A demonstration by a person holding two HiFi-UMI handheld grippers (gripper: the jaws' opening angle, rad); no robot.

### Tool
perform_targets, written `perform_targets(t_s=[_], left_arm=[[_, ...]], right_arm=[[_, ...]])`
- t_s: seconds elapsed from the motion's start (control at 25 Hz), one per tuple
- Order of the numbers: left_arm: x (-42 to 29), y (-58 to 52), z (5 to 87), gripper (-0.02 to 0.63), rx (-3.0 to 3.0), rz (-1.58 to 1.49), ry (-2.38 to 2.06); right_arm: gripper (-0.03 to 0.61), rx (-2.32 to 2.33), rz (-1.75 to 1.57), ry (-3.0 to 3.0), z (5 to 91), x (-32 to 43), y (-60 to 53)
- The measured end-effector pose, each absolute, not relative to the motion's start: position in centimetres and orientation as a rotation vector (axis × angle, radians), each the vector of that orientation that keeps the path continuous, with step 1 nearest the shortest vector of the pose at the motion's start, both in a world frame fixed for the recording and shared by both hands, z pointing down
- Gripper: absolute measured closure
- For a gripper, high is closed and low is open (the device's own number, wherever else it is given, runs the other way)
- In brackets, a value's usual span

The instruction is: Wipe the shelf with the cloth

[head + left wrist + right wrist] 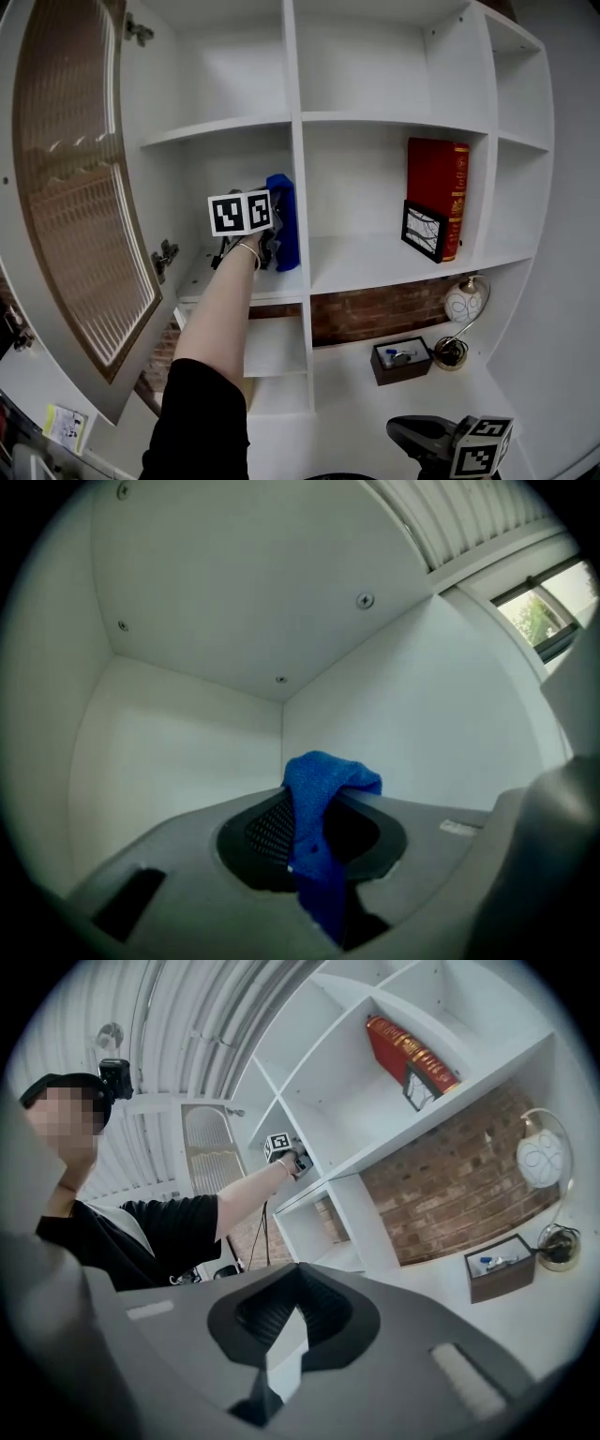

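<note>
In the head view the person's left arm reaches into the middle-left compartment of the white shelf unit [298, 159]. My left gripper [267, 239] is up there, shut on a blue cloth [284, 220] that hangs against the compartment's right divider, just above the shelf board [234, 286]. The left gripper view shows the cloth [317, 836] pinched between the jaws of that gripper [314, 803] and bunched over their tips, with the compartment's bare back corner behind. My right gripper [405, 433] stays low at the bottom right, away from the shelves. In its own view the right gripper [298, 1274] is shut on nothing.
The cabinet door [75, 187] stands swung open at the left. A red book [437, 192] and a small framed picture [424, 231] stand in the middle-right compartment. Below, a brown box [401, 359] and a round lamp [462, 305] sit on the white counter.
</note>
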State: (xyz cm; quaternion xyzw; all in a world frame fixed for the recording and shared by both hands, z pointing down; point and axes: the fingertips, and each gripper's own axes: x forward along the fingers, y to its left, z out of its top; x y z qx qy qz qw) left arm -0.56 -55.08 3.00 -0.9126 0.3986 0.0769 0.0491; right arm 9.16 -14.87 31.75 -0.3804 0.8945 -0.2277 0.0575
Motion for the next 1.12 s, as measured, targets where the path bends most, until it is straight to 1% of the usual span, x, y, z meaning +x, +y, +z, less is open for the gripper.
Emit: perform_targets(t_s=[0.2, 0.36, 0.76, 1.12], left_arm=[[0.3, -58.2, 3.8, 0.554, -2.828, 0.216, 1.225], [0.5, -58.9, 4.1, 0.557, -2.911, 0.268, 1.143], [1.2, -52.8, 4.3, 0.561, -2.824, 0.15, 0.834], [0.8, -47.0, 4.9, 0.56, -2.848, 0.178, 0.547]], right_arm=[[0.569, -1.242, -0.654, 2.549, 31.9, 14.1, -14.1], [0.569, -1.196, -0.646, 2.514, 31.3, 15.4, -14.2], [0.569, -1.061, -0.594, 2.652, 30.2, 12.5, -16.1], [0.569, -0.901, -0.593, 2.714, 29.4, 9.6, -16.4]])
